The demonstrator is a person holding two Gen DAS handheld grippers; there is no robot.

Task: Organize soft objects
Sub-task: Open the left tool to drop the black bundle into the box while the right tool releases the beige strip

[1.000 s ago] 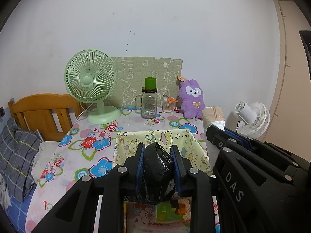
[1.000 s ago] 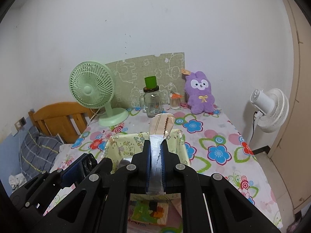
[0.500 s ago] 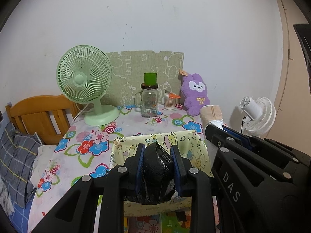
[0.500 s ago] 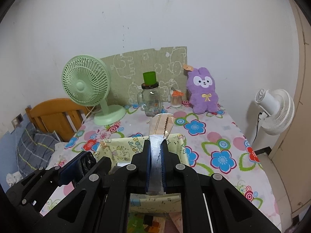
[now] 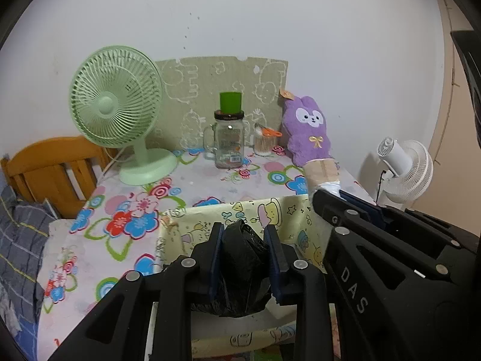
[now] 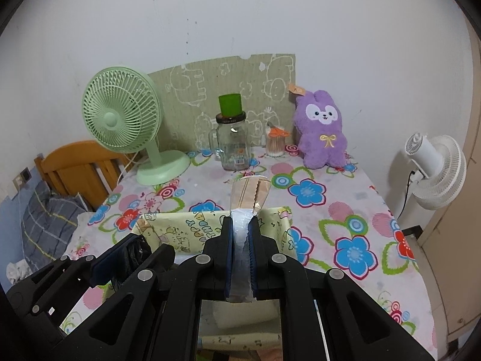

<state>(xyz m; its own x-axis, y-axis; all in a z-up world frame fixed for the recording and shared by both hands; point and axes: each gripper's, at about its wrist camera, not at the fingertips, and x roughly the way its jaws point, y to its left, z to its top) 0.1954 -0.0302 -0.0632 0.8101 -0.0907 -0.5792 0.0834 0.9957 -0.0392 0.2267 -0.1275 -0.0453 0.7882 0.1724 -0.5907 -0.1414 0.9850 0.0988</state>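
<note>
packet [image 6: 249, 192] lengthwise in right gripper [image 6: 240, 234], pointing forward

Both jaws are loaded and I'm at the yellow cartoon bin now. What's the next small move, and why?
Probably ease both hands a little lower into the yellow bin before letting go. The left gripper is shut on the black plastic bag and the right gripper on the beige packet; both loads hang over the bin's opening, so a release from lower down should keep them inside.
</note>
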